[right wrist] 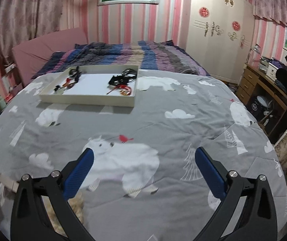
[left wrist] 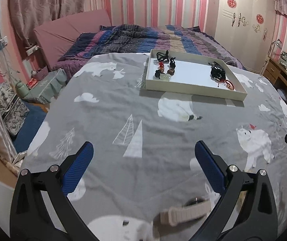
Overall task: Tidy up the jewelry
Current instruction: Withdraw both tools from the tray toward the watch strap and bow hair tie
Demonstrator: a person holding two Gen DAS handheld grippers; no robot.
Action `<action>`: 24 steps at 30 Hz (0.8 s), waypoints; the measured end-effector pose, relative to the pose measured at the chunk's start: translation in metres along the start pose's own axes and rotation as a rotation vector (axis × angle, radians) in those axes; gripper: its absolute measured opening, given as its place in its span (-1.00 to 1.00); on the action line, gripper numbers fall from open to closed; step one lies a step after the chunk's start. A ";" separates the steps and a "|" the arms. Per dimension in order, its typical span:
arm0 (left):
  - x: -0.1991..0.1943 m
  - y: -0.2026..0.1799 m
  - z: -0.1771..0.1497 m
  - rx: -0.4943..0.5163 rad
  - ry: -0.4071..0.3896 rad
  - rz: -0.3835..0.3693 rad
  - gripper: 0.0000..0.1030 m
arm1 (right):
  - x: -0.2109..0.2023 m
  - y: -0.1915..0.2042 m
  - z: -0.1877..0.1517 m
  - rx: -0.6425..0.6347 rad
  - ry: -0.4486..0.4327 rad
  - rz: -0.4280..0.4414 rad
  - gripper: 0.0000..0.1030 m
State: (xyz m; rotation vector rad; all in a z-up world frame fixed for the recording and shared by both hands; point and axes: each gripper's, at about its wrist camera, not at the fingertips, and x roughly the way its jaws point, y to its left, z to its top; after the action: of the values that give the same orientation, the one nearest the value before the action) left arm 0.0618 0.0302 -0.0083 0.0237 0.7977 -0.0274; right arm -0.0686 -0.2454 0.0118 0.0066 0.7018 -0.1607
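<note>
White tray [left wrist: 193, 89] of jewelry [left wrist: 164, 68] sits far up the bed [left wrist: 123, 110]; our left gripper [left wrist: 143, 154] and right gripper [right wrist: 143, 158] hang released, empty. Approach step; next we reach forward.

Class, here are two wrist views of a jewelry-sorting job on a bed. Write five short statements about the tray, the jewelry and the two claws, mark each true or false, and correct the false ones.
1. The left claw is open and holds nothing. True.
2. The white tray rests on the grey bear-print bedspread. True.
3. The tray is empty. False: jewelry lies at both its ends, with a black tangle of cords toward one side.
4. The right claw is shut on a bracelet. False: it is open, holding nothing.
5. A beige strap lies on the bedspread near the left claw, outside the tray. True.
</note>
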 end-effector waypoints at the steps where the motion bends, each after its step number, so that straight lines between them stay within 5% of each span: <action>1: -0.004 0.001 -0.003 -0.002 -0.002 0.007 0.94 | -0.001 0.001 -0.003 -0.003 0.003 0.000 0.95; 24: -0.045 0.005 -0.059 0.052 -0.028 -0.081 0.94 | -0.019 -0.001 -0.046 0.027 0.053 -0.064 0.95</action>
State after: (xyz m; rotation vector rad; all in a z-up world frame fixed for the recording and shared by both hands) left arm -0.0111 0.0379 -0.0171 0.0397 0.7692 -0.1248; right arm -0.1131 -0.2408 -0.0113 0.0147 0.7528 -0.2317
